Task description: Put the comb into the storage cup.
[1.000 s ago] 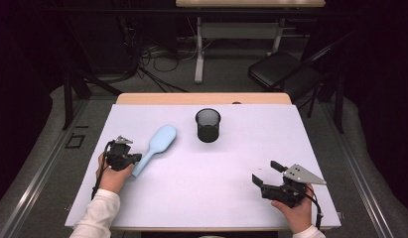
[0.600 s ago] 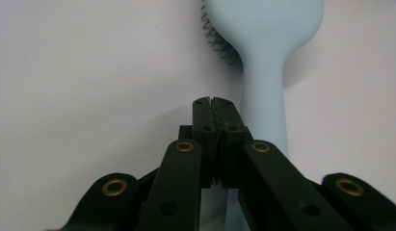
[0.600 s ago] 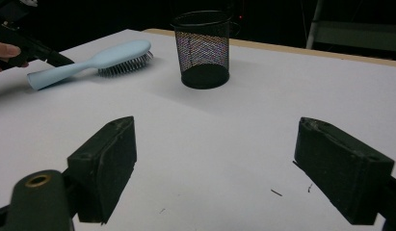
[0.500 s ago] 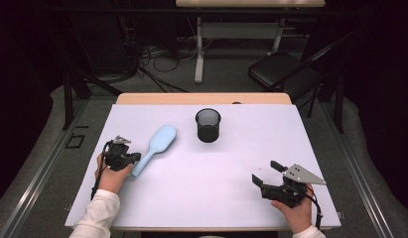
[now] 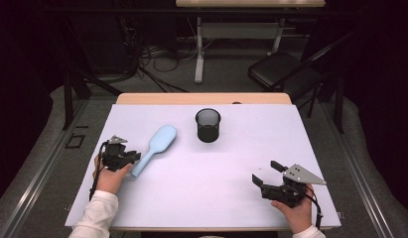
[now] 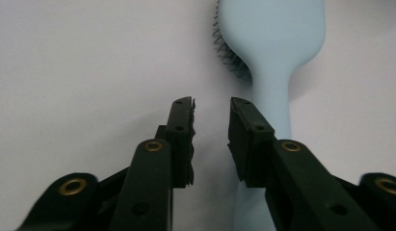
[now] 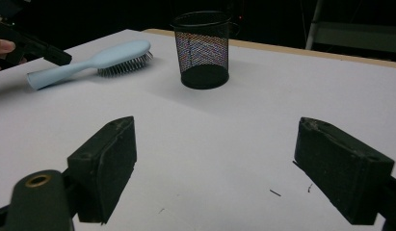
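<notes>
Nothing moved since earlier frame. Left tool [image 6: 211, 107] jaws slightly apart, beside light-blue plastic hairbrush [image 6: 275, 53] handle; right tool [image 7: 217, 159] jaws wide apart.

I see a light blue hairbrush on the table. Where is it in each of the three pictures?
High view: the brush lies left of centre, handle toward the left tongs.
Left gripper view: top right, bristles down, its handle running down past the right jaw.
Right gripper view: upper left, lying flat.
Shared landmark: the black mesh cup stands to the brush's right in the high and right gripper views.
</notes>
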A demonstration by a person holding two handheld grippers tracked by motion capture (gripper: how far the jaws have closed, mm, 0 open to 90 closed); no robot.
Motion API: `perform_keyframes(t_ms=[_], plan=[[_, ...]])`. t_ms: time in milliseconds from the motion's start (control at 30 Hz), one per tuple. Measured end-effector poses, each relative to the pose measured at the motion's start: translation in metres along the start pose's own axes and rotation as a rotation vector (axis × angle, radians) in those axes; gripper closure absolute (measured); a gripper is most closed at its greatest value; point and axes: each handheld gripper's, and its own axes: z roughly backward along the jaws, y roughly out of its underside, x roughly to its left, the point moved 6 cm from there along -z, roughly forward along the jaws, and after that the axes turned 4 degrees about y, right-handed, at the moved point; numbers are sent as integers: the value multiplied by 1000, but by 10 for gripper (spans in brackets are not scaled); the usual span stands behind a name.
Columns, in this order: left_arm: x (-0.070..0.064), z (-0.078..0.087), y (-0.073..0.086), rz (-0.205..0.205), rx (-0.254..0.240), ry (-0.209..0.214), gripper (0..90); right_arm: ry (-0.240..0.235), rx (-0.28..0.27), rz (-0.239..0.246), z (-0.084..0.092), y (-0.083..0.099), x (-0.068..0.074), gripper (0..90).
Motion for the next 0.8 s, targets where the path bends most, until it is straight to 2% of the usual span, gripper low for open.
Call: perform_keyframes(t_ms=[133, 433, 567, 800], plan=[[3, 3, 0, 29, -24, -6, 622, -1, 0, 0, 0, 0, 0, 146], [8, 8, -1, 38, -64, -21, 495, -2, 2, 1, 0, 0, 0, 146], [9, 10, -2, 49, -88, -9, 458, -2, 3, 2, 0, 0, 0, 147], [11, 14, -4, 63, -107, -17, 444, -3, 6, 5, 0, 0, 0, 147]])
